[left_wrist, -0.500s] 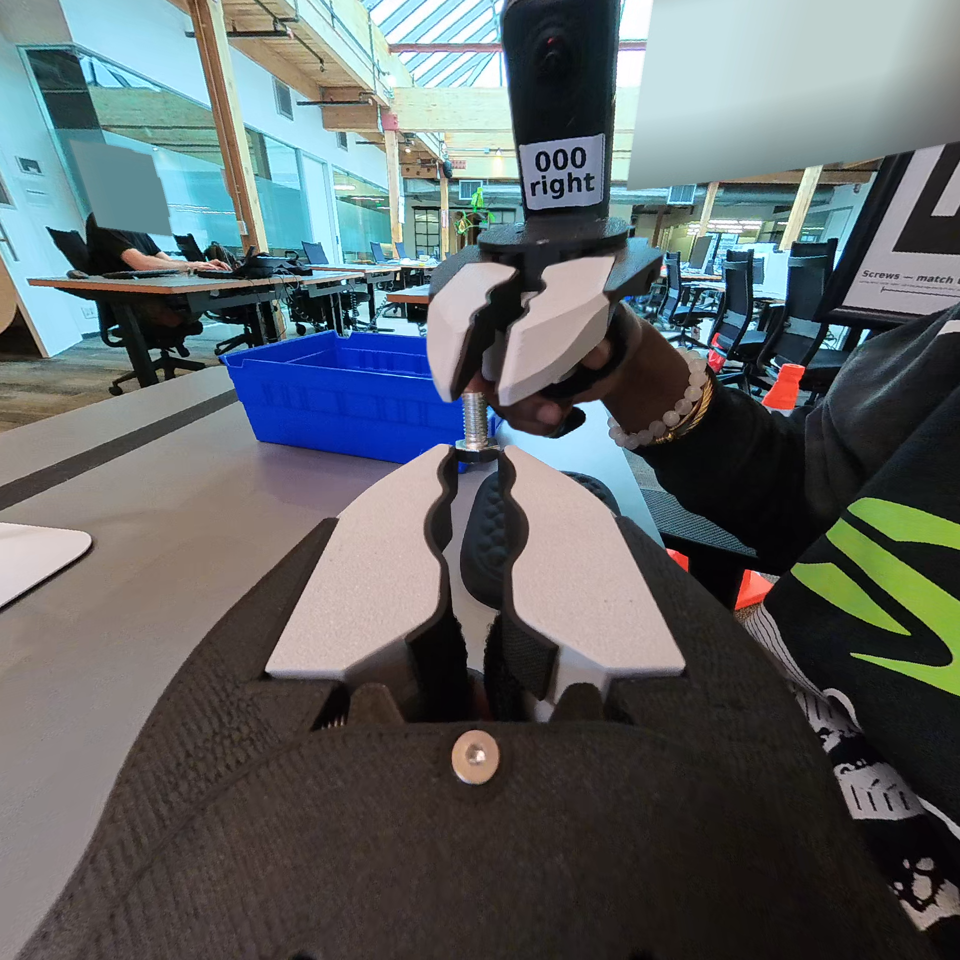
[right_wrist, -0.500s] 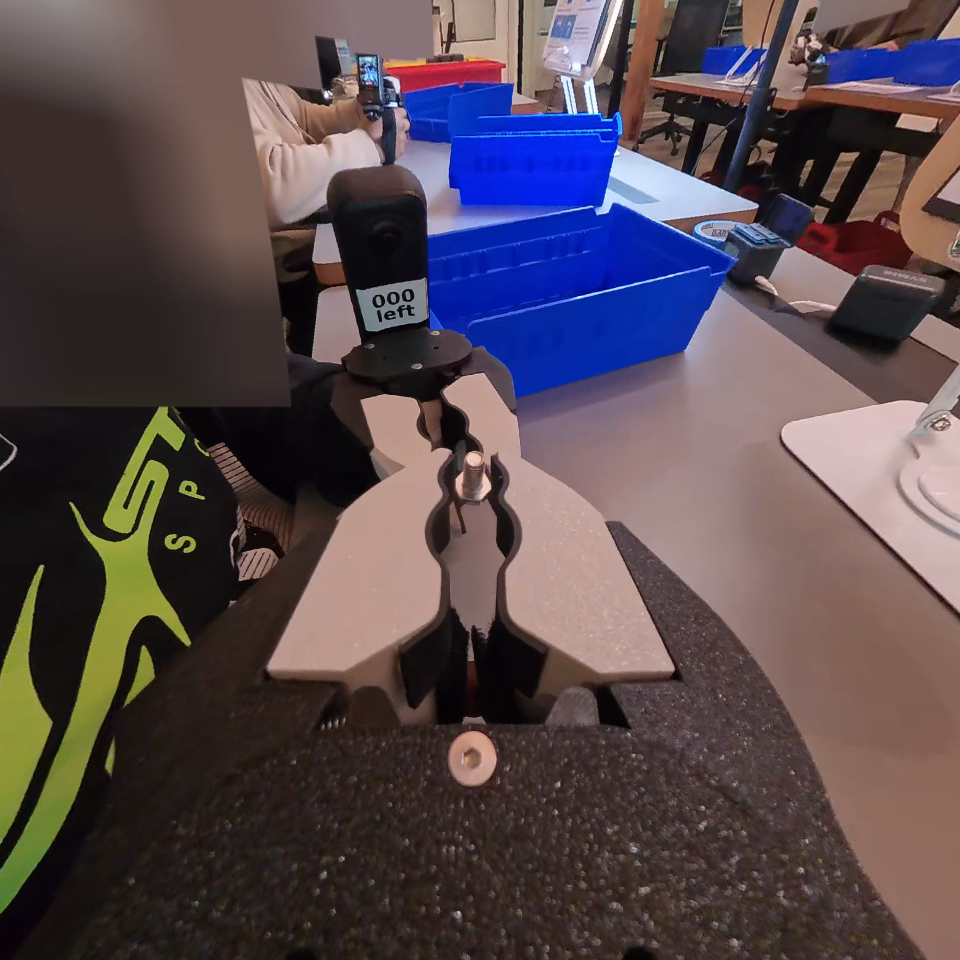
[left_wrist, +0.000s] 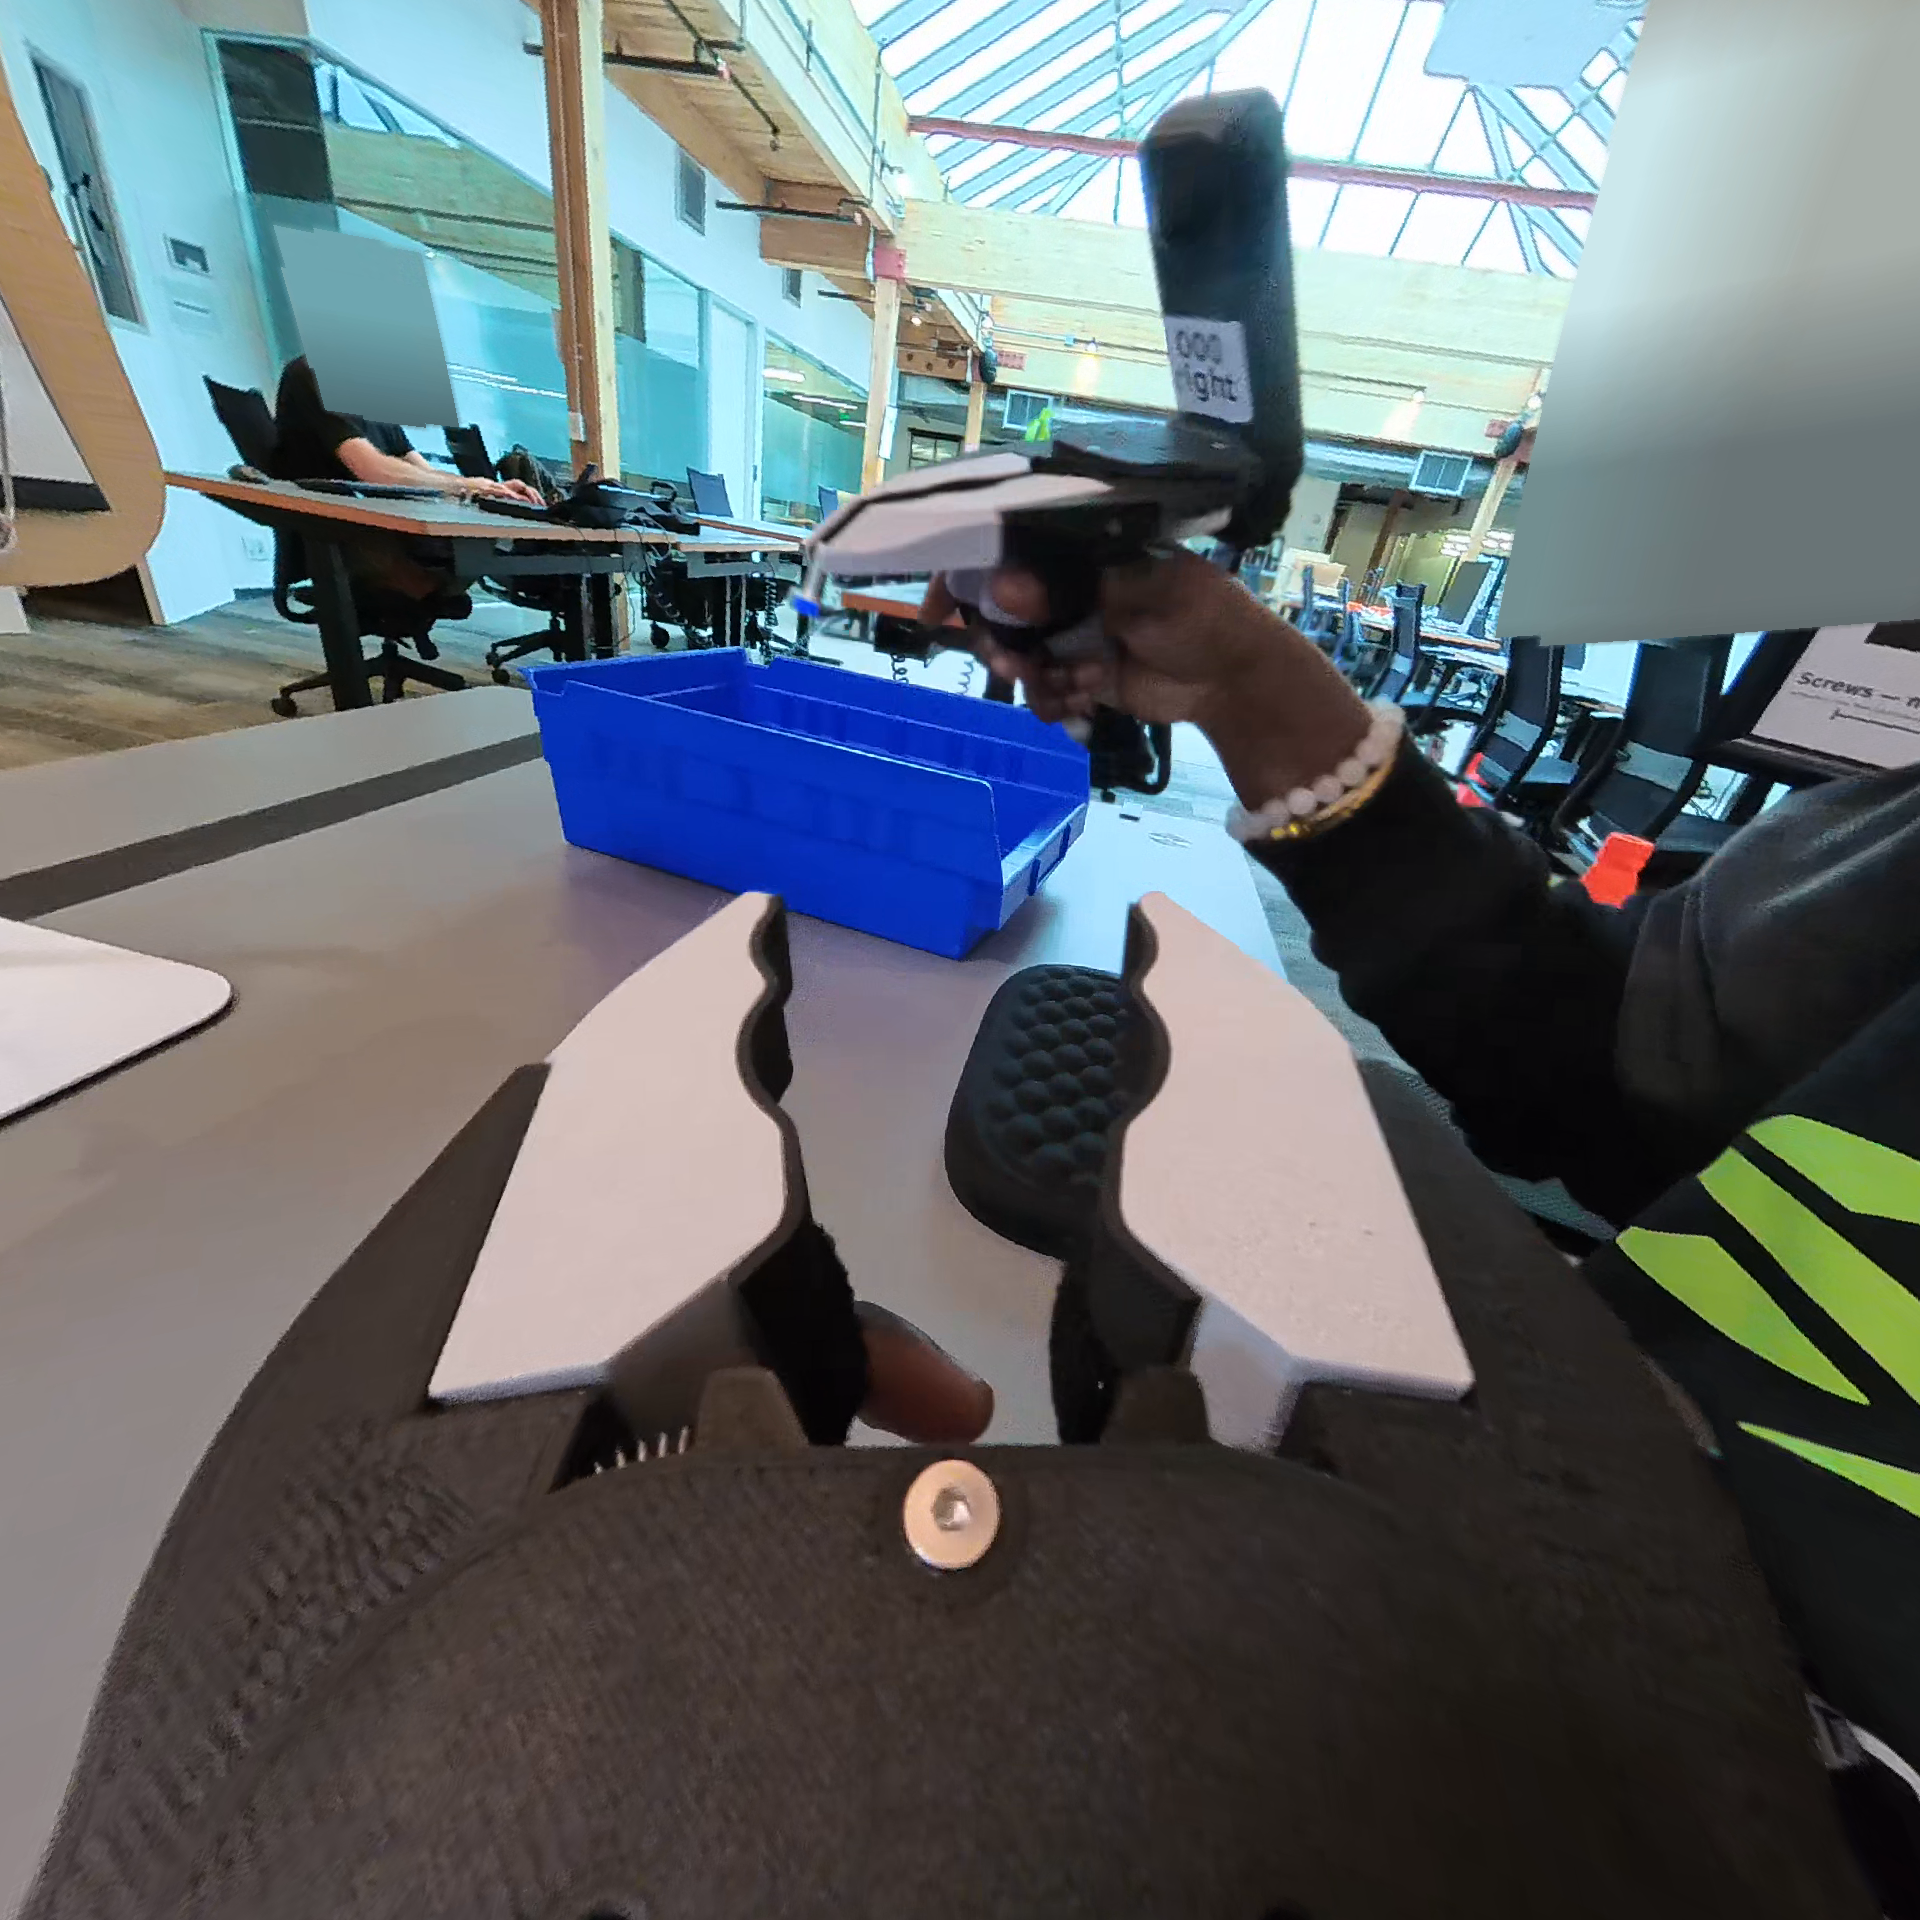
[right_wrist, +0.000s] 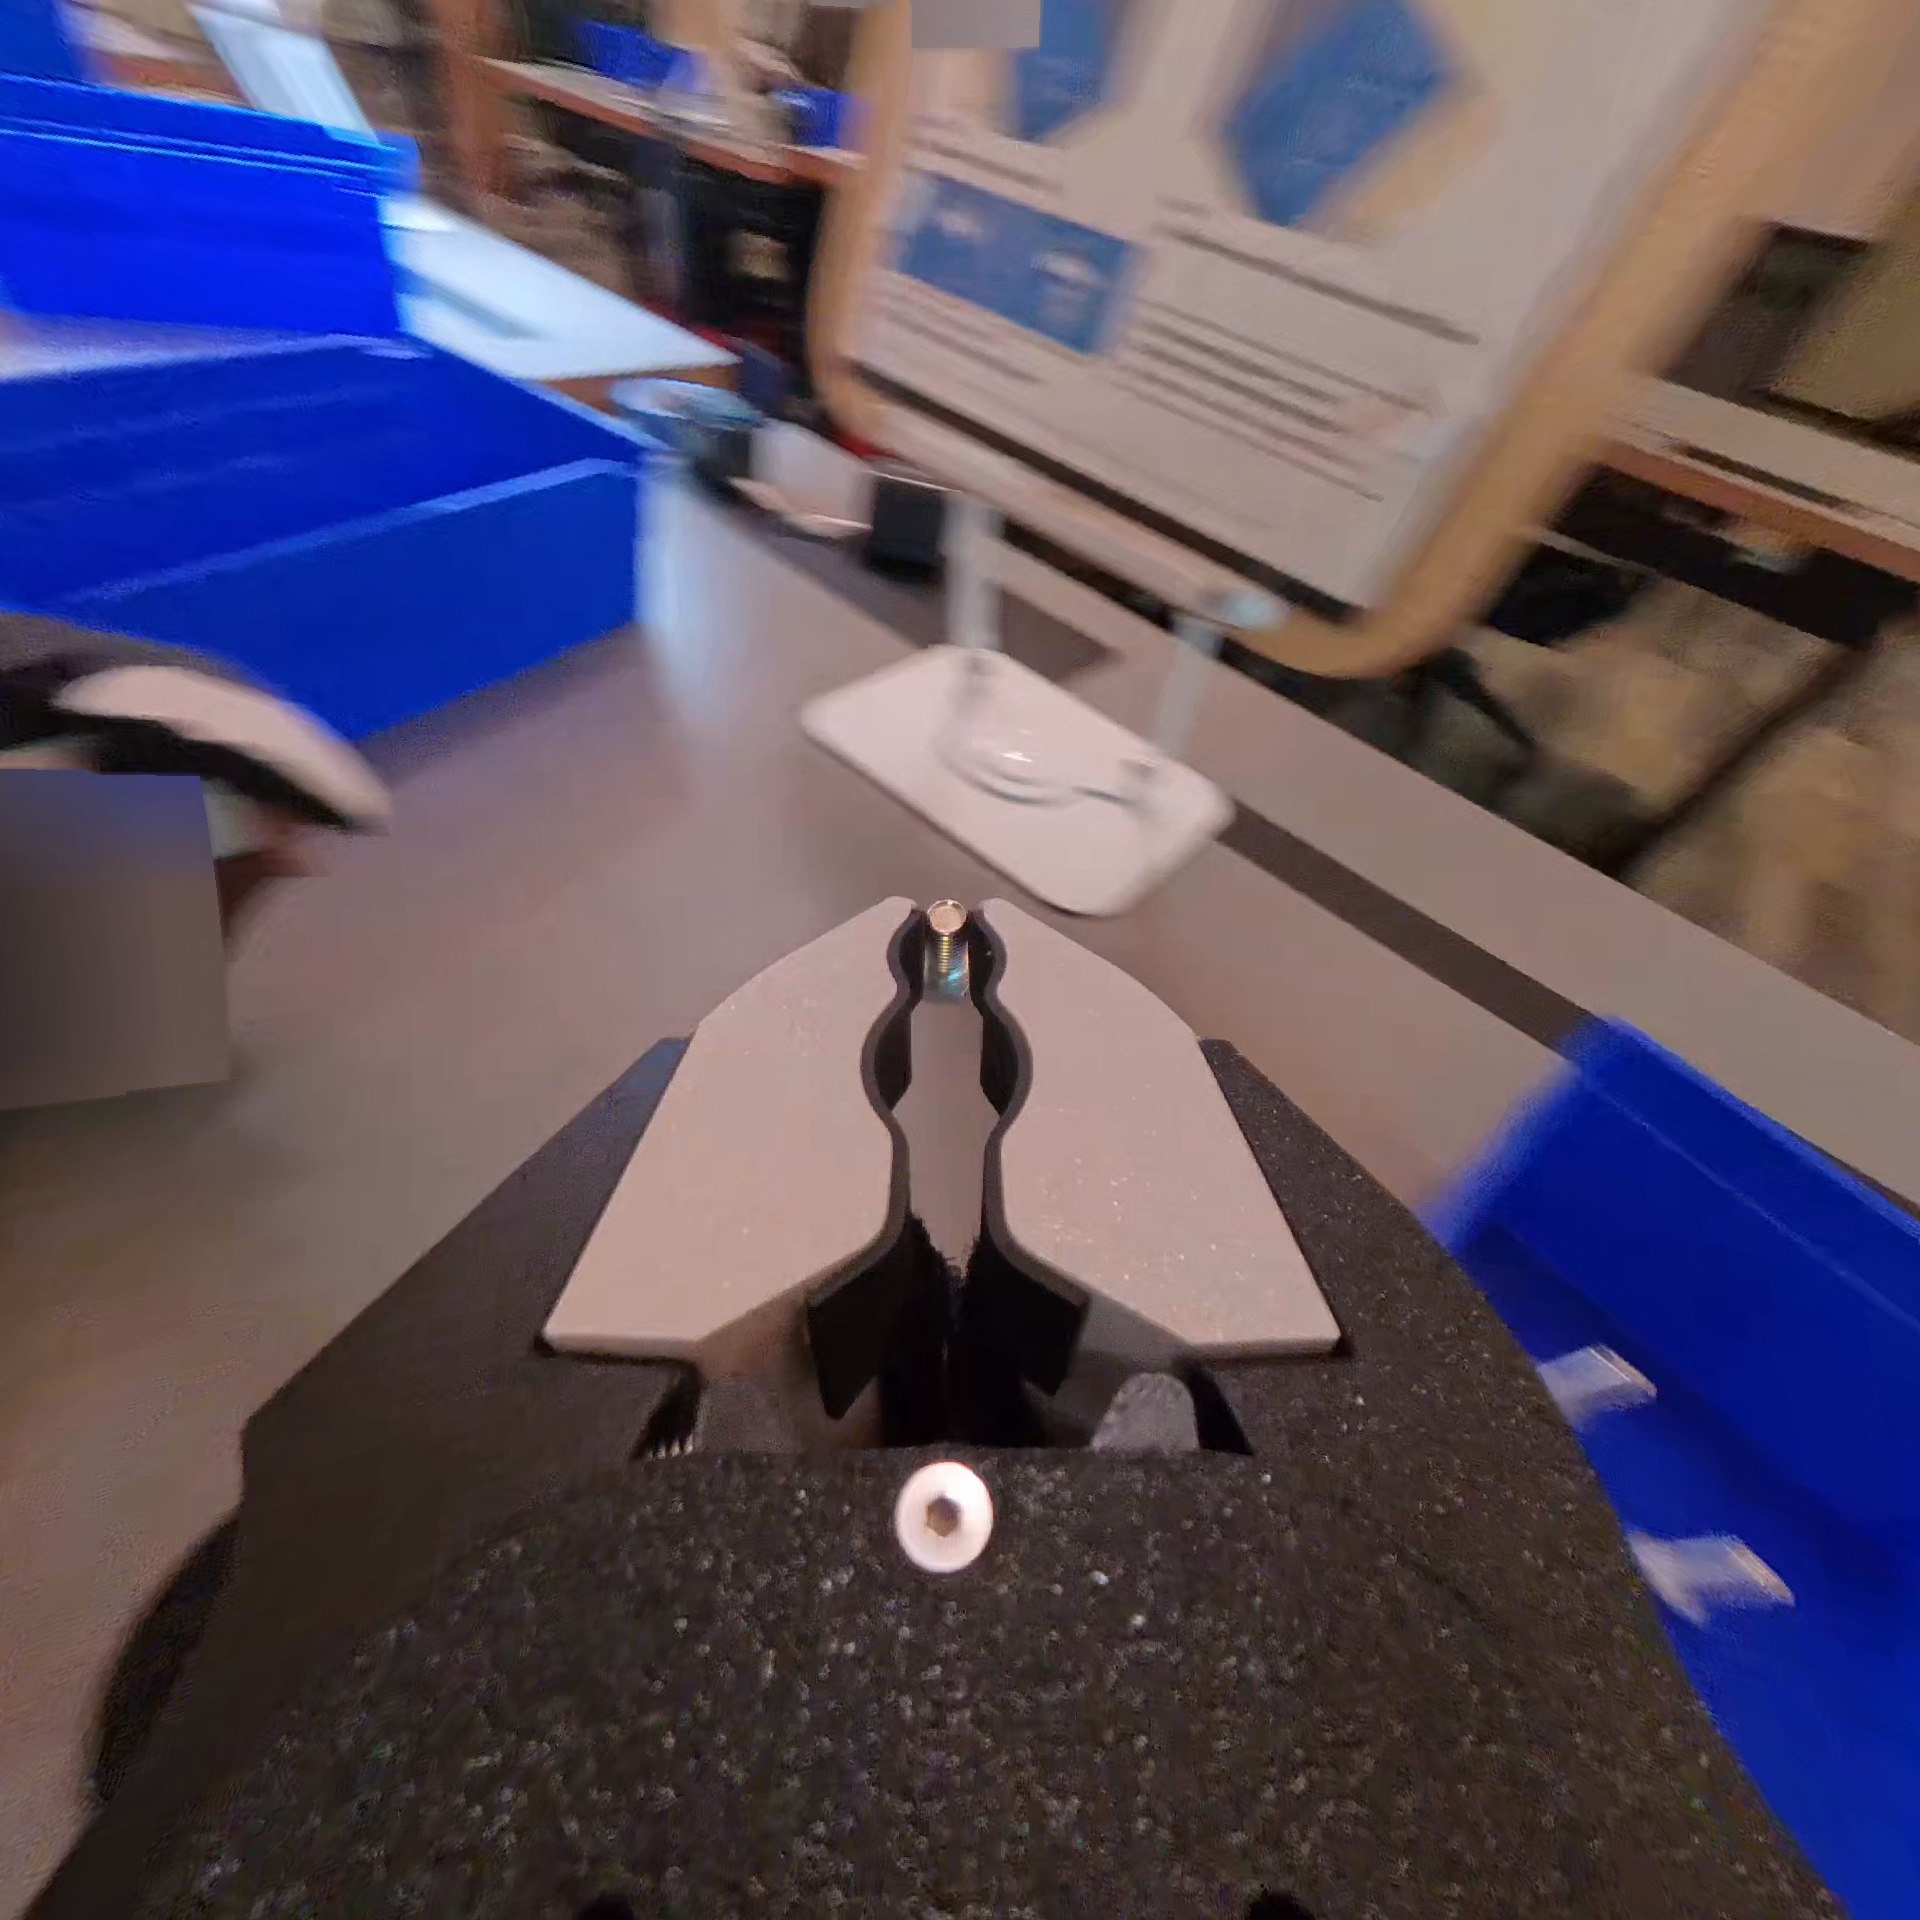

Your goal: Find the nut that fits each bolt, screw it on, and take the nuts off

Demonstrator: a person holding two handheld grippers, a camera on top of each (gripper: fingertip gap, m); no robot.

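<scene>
Right gripper (right_wrist: 948,914) pinches a bolt (right_wrist: 943,951), perhaps nutted; left gripper (left_wrist: 951,914) spread

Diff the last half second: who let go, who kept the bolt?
The left gripper opened and let go; nothing sits between its fingers now. The right gripper swung up and away toward the far side of the table, shut on the bolt. Whether the nut is still on it is unclear. The blue bin stayed put.
</scene>
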